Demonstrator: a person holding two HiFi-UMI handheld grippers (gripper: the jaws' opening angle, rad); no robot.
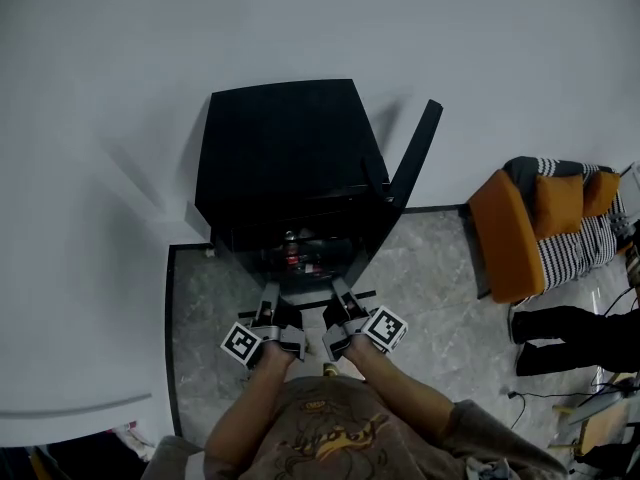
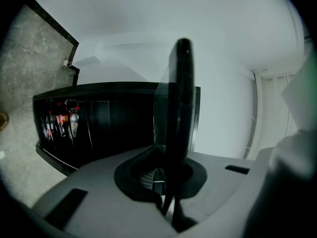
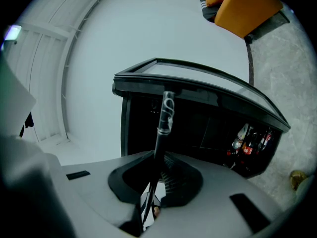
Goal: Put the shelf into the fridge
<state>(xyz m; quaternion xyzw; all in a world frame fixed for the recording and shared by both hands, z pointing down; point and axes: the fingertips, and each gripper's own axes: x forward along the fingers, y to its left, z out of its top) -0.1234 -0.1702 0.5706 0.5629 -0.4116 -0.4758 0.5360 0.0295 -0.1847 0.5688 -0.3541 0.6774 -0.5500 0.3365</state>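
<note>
Our left gripper [image 1: 268, 298] is holding the shelf [image 2: 181, 108] at the open front of the fridge [image 1: 285, 148]. Its jaws are standing almost together and clamping the shelf's dark rim, which is running edge-on up the left gripper view with a clear pane beside it. Our right gripper [image 1: 342, 294] is holding the same shelf further toward the fridge's door side, its jaws likewise pinched nearly closed on the thin edge. We are recording the shelf level between the two grippers, right at the fridge's mouth; how far in it is reaching, we cannot tell. The fridge door [image 1: 415, 153] is standing open off the fridge's right front corner. Bottles [image 2: 60, 120] are standing inside the fridge. An orange seat [image 1: 520, 228] is sitting well off to the fridge's right.
</note>
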